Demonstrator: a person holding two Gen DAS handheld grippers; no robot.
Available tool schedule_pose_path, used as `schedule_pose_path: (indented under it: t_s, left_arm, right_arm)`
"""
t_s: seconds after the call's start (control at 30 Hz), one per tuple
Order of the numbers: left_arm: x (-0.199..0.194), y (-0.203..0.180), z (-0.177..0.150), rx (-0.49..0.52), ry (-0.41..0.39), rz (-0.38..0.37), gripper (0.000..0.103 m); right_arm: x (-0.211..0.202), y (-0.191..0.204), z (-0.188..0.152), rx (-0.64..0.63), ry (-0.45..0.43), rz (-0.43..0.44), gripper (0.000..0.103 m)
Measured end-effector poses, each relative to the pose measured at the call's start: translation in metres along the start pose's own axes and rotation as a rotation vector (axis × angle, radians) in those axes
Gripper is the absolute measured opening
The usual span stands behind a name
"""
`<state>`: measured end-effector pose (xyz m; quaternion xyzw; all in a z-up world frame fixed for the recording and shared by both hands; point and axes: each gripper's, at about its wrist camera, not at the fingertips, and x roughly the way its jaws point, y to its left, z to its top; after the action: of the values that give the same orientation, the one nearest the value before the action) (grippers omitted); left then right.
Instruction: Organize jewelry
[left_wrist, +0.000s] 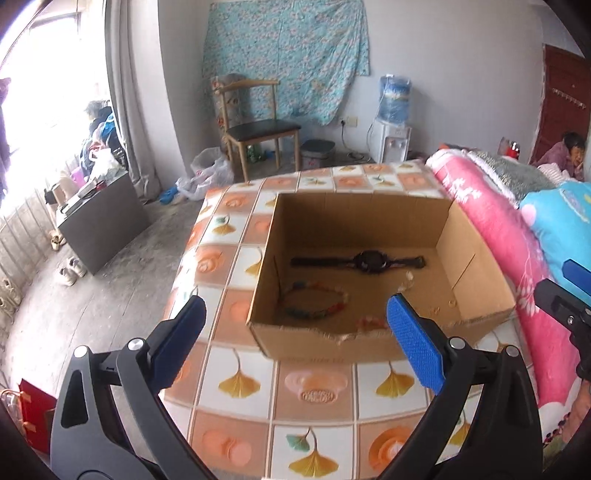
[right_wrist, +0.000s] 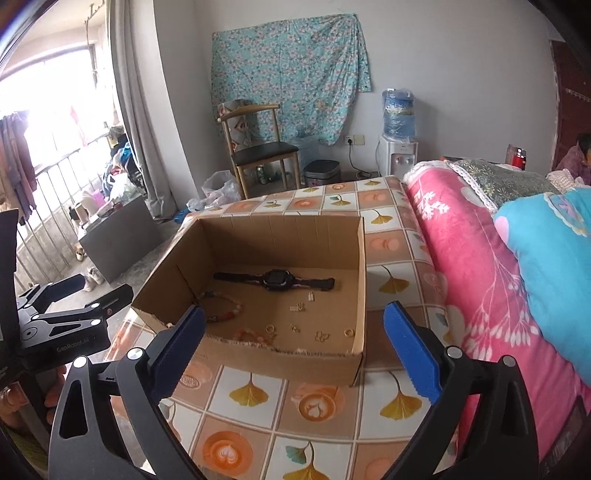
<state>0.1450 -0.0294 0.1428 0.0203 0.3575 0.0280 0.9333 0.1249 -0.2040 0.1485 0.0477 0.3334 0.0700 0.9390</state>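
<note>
Both grippers are spread wide with nothing between the blue pads. The left gripper (left_wrist: 295, 325) hangs over the near edge of the bench (left_wrist: 314, 395), and the right gripper (right_wrist: 293, 328) sits just beside it on the right, angled down at the same spot. In the right wrist view you can also see the left gripper's black frame poking in at the left edge, with a bit of the person's fingers under it.

All the jewelry is inside an open cardboard box (right_wrist: 354, 280) that stands on the bench's tiled cloth with ginkgo leaves and coffee cups printed on it. A black watch (right_wrist: 275, 280) lies flat and stretched out along the far part of the box floor. Nearer and to the left there's a colourful beaded bracelet (right_wrist: 225, 310), and a pinkish bead bracelet (right_wrist: 251, 336) right by the torn near wall. Scattered over the floor to the right are some small gold rings (right_wrist: 347, 333) and tiny bits I can't make out, too small.

Right of the bench, a pink flowered quilt (right_wrist: 461, 258) is bunched up touching the bench edge, with a blue one next to it. Behind: a wooden chair (right_wrist: 258, 147), a water dispenser (right_wrist: 399, 147), and a floral sheet pinned on the wall.
</note>
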Motion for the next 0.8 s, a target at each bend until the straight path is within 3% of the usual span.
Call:
schedule_pose_path:
  t_s: [0.2, 0.3, 0.6, 0.8]
  left_arm:
    - [-0.005, -0.003, -0.013, 0.03, -0.015, 0.02, 0.095]
    - [-0.004, -0.007, -0.02, 0.034, 0.009, 0.003, 0.095]
    - [0.014, -0.012, -0.025, 0.014, 0.092, 0.067, 0.095]
    - [0.023, -0.01, -0.029, -0.014, 0.14, 0.093, 0.095]
  right_arm:
    - [0.0, 0.009, -0.018, -0.004, 0.034, -0.046, 0.096]
    - [0.004, 0.013, -0.025, -0.004, 0.056, -0.07, 0.096]
    - [0.025, 0.011, -0.032, 0.016, 0.142, -0.148, 0.096]
    - [0.041, 0.013, -0.034, 0.027, 0.194, -0.14, 0.096]
